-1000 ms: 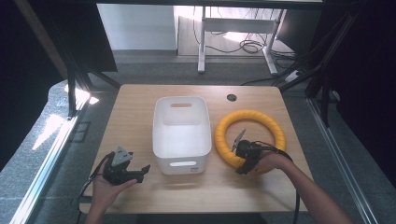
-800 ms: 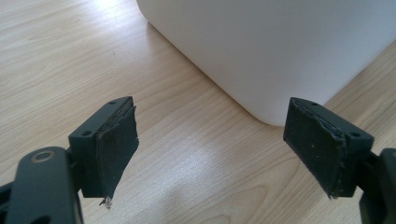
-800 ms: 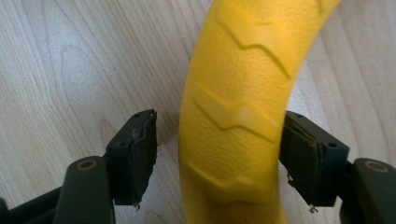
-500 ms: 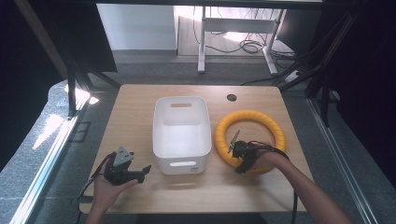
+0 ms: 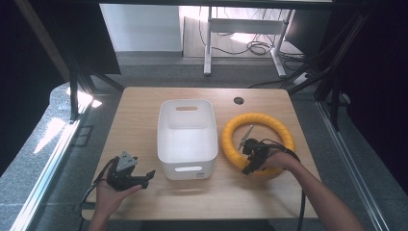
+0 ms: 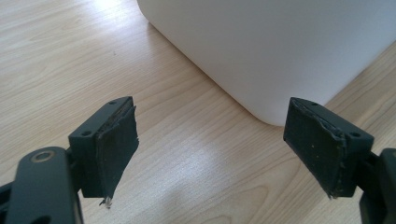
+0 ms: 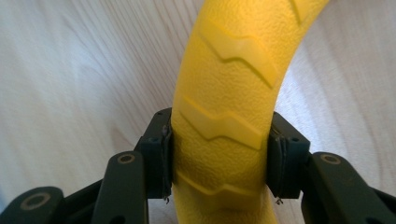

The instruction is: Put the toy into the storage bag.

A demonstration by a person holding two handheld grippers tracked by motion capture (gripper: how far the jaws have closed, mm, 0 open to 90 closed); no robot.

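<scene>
Yellow and ridged, the ring [image 5: 258, 143] lies flat on the desk [image 5: 144, 120], and we find the right tongs [image 5: 252, 156] clamped on its near arc. In the right gripper view the ring [image 7: 233, 84] runs up between the two black jaws; both pads [image 7: 164, 158] press against its textured sides, so the right tongs [image 7: 219, 161] are grasping the ring. Their jaws have just been closing, with the ring between them. The raised zigzag ridges on the ring's upper surface stand just above the grip point. Pale wood grain shows on either side of the ring, beyond both jaws.

We note the white bin [image 5: 186, 137] just to the left of the right tongs, upright on the desk, its open top showing an empty interior and a handle slot in its near wall. It stands beside the ring, apart from it.

On the far side of the bin from the ring, the left tongs [image 5: 130, 174] rest in the person's left hand [image 5: 109, 196] near the front edge of the desk. In the left gripper view the left tongs [image 6: 215, 149] stand released, jaws wide apart with bare desk between them and the bin's rounded corner [image 6: 275, 60] just ahead. A cable trails from each gripper.
</scene>
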